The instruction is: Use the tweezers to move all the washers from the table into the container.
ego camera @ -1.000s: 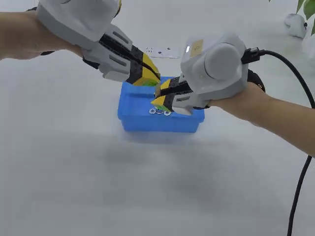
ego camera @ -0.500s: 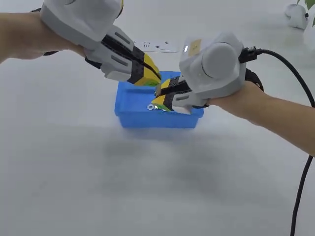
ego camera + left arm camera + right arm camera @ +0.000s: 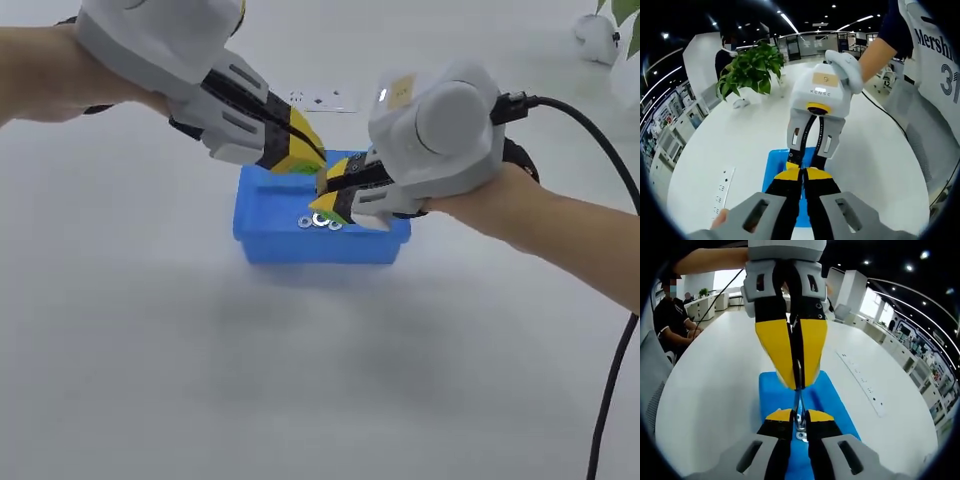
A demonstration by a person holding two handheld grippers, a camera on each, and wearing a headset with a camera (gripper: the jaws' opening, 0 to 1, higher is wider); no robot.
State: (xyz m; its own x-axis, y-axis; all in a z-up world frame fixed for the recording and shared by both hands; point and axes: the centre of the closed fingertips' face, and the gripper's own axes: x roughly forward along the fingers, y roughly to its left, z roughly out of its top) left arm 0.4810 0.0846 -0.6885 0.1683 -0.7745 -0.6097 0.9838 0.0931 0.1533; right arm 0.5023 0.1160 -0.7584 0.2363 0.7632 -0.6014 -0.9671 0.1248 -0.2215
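The broad white table [image 3: 150, 380] spreads out under both tools, pale and smooth. Above it the grey-and-white left tool [image 3: 308, 160] slants down from one side. The grey-and-white right tool [image 3: 325, 207], with a black cable [image 3: 610, 370] trailing behind it, slants in from the other. Their yellow-and-black jaw ends meet almost nose to nose. Directly beneath that meeting point sits the blue rectangular plastic container [image 3: 262, 243], open-topped and flat on the table, its near wall just below the right tool's jaws. Beyond both tools, farther along the table, lies a flat white power strip [image 3: 318, 99].

The left tool's jaws are pressed together, with only a thin seam between the yellow ends, and the thin silver metal tweezers [image 3: 799, 390] come out of that seam. From there the tweezers run straight into the narrow gap of the right tool's jaws, which are drawn in close on either side of them. Both tools are thus clamped on the one pair of tweezers. The tweezers' tips point down into the container, just past the right tool's jaw ends; whether they pinch anything I cannot tell. A few small silver ring-shaped washers [image 3: 320, 222] lie in a little cluster on the container's floor, right under the right tool's jaw ends, touching or nearly touching one another.
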